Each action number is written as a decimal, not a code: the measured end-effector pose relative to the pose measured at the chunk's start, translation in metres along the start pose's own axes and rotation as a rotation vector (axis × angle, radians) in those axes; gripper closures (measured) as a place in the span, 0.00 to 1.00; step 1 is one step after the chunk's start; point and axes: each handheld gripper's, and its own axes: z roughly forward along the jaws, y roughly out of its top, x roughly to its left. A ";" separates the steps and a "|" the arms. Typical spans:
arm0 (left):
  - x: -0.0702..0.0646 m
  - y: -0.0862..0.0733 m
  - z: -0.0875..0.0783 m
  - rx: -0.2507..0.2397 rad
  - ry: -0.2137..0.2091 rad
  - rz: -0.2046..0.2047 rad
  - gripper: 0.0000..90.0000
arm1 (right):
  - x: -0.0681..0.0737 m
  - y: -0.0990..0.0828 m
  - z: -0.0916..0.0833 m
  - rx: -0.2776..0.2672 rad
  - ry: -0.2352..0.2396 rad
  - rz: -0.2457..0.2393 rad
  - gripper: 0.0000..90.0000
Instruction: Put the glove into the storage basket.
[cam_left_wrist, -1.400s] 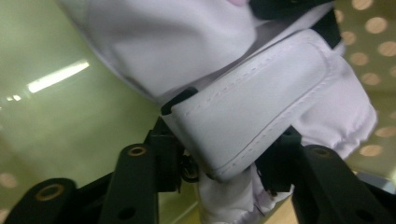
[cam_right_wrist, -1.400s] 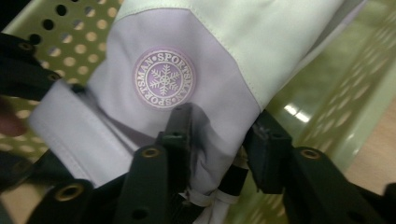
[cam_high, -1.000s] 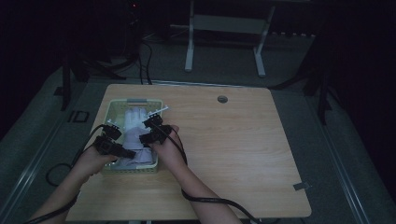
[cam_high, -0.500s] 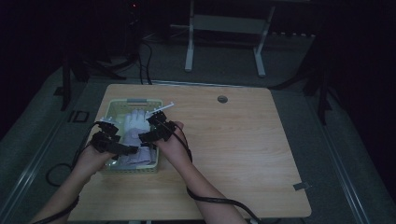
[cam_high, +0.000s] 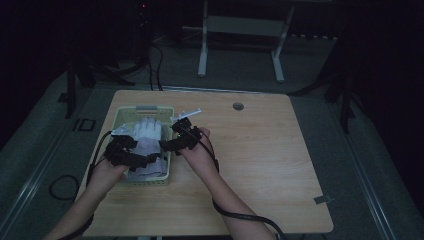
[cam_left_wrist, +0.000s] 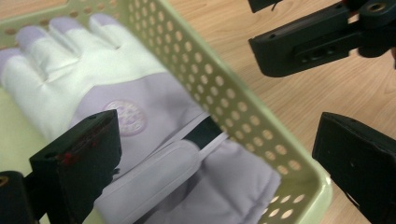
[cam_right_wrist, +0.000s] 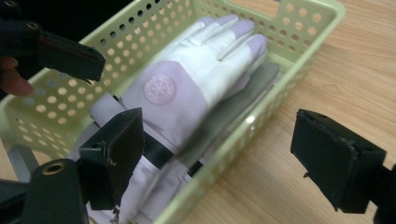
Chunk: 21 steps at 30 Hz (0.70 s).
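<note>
A white and lilac glove (cam_high: 145, 132) lies flat in a pale green perforated basket (cam_high: 145, 108) at the table's left. In the left gripper view the glove (cam_left_wrist: 93, 84) has a round badge and a black wrist strap. My left gripper (cam_left_wrist: 219, 172) is open, one jaw over the glove and the other outside the basket wall (cam_left_wrist: 224, 98). My right gripper (cam_right_wrist: 224, 158) is open too and straddles the basket's rim (cam_right_wrist: 299, 18), above the glove (cam_right_wrist: 196, 79). From above, the left gripper (cam_high: 142, 160) and right gripper (cam_high: 167, 144) nearly meet at the basket's near right corner.
A grey piece of fabric (cam_right_wrist: 243, 98) lies under the glove. The wooden table (cam_high: 260, 165) has a round cable hole (cam_high: 238, 106) near its far edge. Black cables (cam_high: 235, 212) trail off the front. Metal stand legs (cam_high: 202, 45) rise behind the table.
My right gripper has shifted a little to the right, from over the glove to the basket's right wall. The left gripper has barely moved.
</note>
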 end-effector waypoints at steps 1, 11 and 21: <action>0.000 0.000 0.000 0.000 0.000 0.000 0.02 | 0.000 0.000 0.000 0.000 0.000 0.000 0.19; -0.030 0.001 0.006 -0.003 0.001 0.095 0.02 | -0.014 -0.014 -0.020 -0.007 -0.004 -0.026 0.17; -0.061 0.003 0.009 -0.039 -0.031 0.151 0.02 | -0.033 -0.037 -0.037 -0.005 -0.019 -0.027 0.17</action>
